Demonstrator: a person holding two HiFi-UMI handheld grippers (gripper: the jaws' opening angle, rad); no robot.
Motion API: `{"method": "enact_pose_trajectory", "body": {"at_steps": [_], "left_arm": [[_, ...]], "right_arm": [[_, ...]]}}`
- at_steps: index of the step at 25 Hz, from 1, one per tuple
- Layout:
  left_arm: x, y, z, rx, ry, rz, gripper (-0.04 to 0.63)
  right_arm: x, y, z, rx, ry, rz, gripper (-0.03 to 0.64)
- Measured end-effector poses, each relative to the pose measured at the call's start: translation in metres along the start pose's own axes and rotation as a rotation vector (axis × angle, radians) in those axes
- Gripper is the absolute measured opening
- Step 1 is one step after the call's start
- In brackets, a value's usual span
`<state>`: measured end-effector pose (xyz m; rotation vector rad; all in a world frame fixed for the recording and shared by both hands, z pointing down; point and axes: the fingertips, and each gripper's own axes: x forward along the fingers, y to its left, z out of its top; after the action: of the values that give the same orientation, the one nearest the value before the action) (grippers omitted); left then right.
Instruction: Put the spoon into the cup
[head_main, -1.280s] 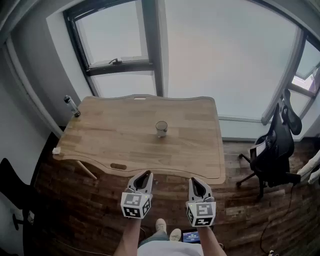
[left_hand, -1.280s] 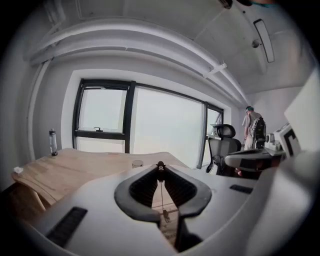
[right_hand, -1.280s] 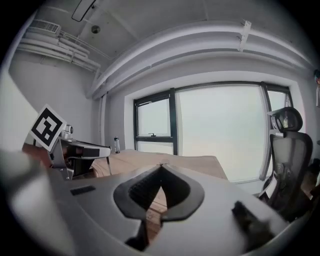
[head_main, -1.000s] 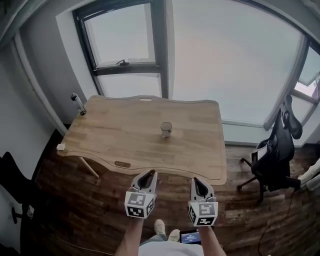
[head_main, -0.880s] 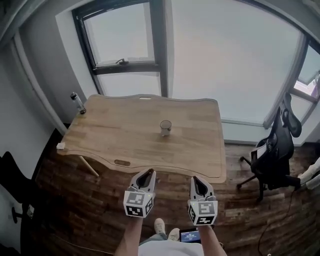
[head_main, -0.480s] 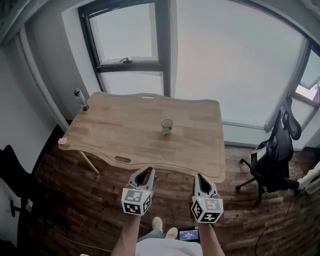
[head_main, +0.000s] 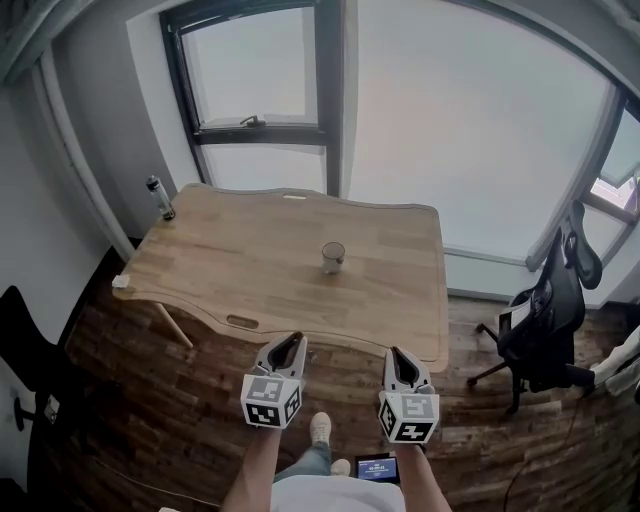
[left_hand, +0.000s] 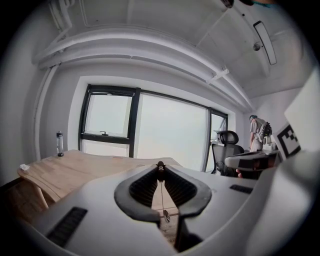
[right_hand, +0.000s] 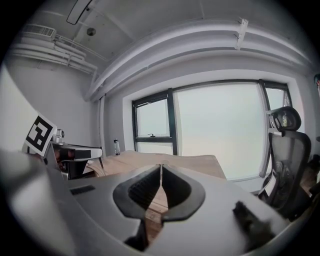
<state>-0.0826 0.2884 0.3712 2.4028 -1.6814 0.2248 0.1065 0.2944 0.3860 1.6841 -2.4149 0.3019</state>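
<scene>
Head view: the left gripper (head_main: 293, 342) and right gripper (head_main: 397, 355) are held side by side, short of the near edge of a wooden table (head_main: 250, 290). The cup (head_main: 333, 257) stands upright mid-table, well ahead of both and roughly between their lines. A bottle (head_main: 158, 197) stands far ahead to the left gripper's left. No spoon can be made out from here. The reach still to cover is long, so the likely trouble is a jaw tip clipping the cup and tipping it. Left gripper view: the jaws are clamped on something very thin, most likely the spoon (left_hand: 160, 170), seen edge-on. Its dark tip pokes just past the jaw tips. So narrow a hold could let it swivel or slip on the way. Which end is pinched is unclear, and the cup is hidden behind the jaws. Right gripper view: the jaws rest together with nothing between them. The table lies ahead, and the cup does not show here either.
</scene>
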Motion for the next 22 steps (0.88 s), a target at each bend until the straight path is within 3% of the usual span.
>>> {"method": "enact_pose_trajectory", "body": {"at_steps": [9, 22], "left_arm": [[0.052, 0.03, -0.003, -0.008, 0.014, 0.014, 0.051], [0.204, 0.094, 0.012, -0.012, 0.069, -0.035, 0.051]], "right_arm": [[0.058, 0.001, 0.001, -0.023, 0.017, 0.029, 0.032], [0.203, -0.039, 0.016, -0.001, 0.085, -0.008, 0.032]]}}
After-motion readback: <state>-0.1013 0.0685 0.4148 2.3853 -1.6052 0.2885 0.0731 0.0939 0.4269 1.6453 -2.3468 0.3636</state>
